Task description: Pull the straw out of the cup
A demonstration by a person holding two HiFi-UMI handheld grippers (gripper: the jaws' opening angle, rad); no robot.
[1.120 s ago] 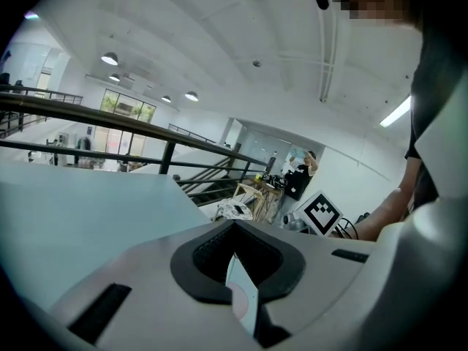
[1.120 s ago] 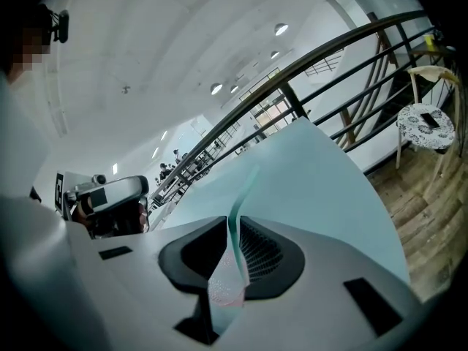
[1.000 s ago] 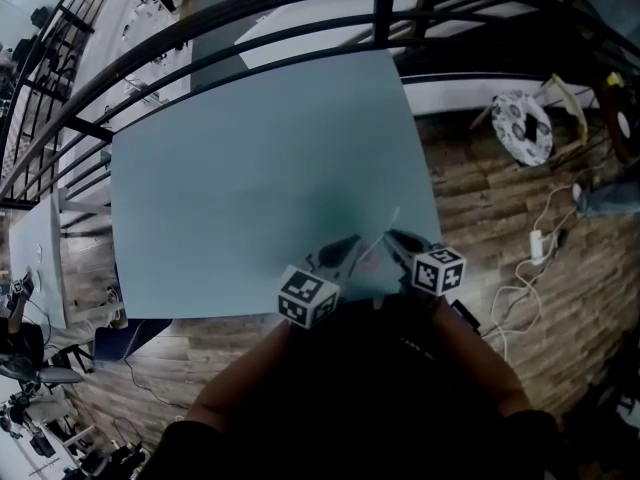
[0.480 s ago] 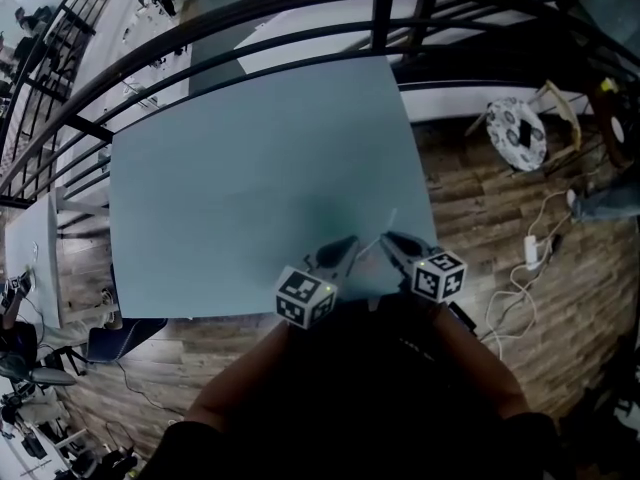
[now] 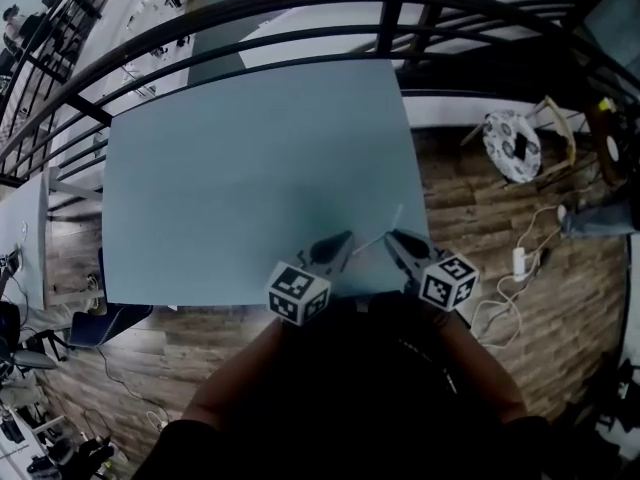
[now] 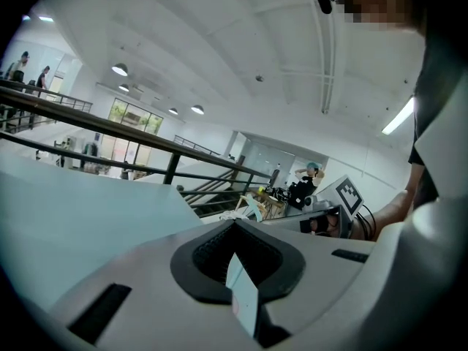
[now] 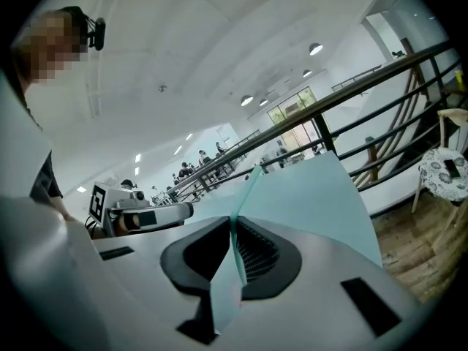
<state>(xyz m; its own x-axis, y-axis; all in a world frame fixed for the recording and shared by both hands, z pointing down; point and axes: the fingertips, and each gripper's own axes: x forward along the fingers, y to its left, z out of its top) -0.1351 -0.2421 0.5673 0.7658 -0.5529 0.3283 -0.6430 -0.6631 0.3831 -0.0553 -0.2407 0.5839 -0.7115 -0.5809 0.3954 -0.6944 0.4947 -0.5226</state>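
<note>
Straw (image 7: 247, 192) gripped in the right tool (image 7: 232, 221), whose jaws are pressed flat on the pale teal strip. Its free end runs up and away past the tips, over the pale blue surface (image 5: 250, 168). In the head view the straw shows as a thin light line slanting above the near edge of the surface, between the two tools.

The left tool (image 6: 235, 232) is clamped too, its dark pads meeting on a thin pale strip (image 6: 243, 295) that juts back toward the camera. Whether that piece belongs to the straw cannot be told.

The tools sit just beside each other, tips angled inward, each with its marker cube (image 5: 297, 293) on the person's side. The person's forearms (image 5: 225, 393) and dark clothing fill the bottom of the head view.

A black railing (image 5: 300, 8) curves along the far side of the surface. To the right, on the wood-plank floor (image 5: 470, 208), a chair with a patterned cushion (image 5: 512, 140) stands near white cables (image 5: 505, 283).
</note>
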